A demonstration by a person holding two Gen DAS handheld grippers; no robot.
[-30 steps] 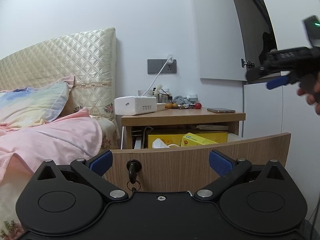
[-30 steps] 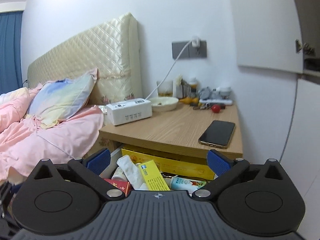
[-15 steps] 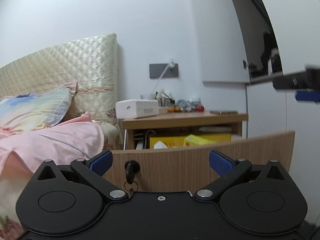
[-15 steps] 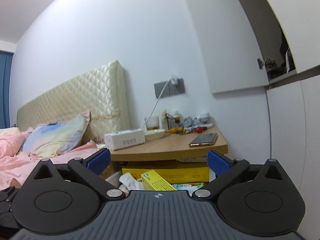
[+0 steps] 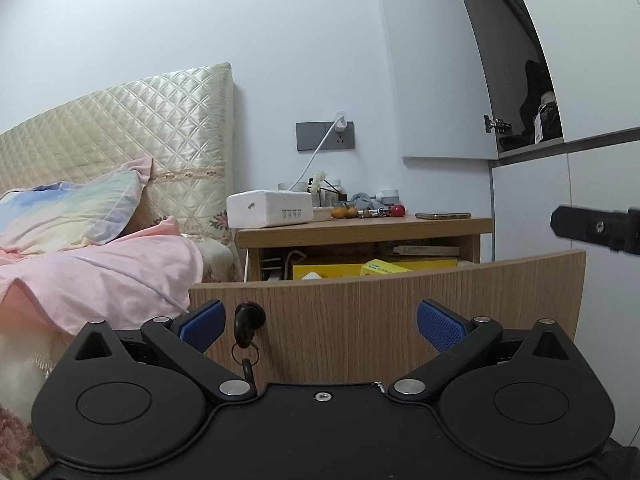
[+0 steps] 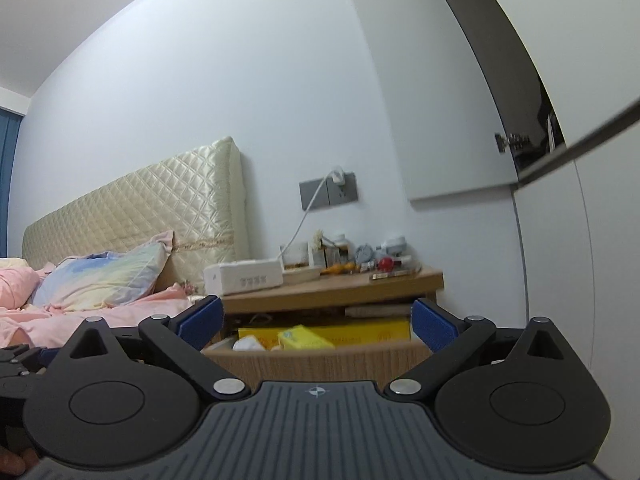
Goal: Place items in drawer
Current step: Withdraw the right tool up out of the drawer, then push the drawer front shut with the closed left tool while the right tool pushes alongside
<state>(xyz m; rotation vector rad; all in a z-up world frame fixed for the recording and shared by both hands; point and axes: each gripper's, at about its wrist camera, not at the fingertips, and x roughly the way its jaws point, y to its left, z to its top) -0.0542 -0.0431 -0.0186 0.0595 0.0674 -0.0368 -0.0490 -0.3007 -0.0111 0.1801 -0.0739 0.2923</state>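
Left wrist view only: key (image 5: 249, 317) in the lock of the drawer (image 5: 384, 312) front.
Drawer: pulled out beneath the nightstand (image 5: 364, 227), holding yellow boxes (image 6: 306, 337).
Left gripper (image 5: 319, 322): jaws wide apart, empty, near the drawer front.
Right gripper (image 6: 316, 320): jaws wide apart, empty, above the drawer.

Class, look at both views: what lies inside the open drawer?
Inside the drawer: a long yellow box, a smaller yellow carton and something white. The drawer front hides everything lower down.
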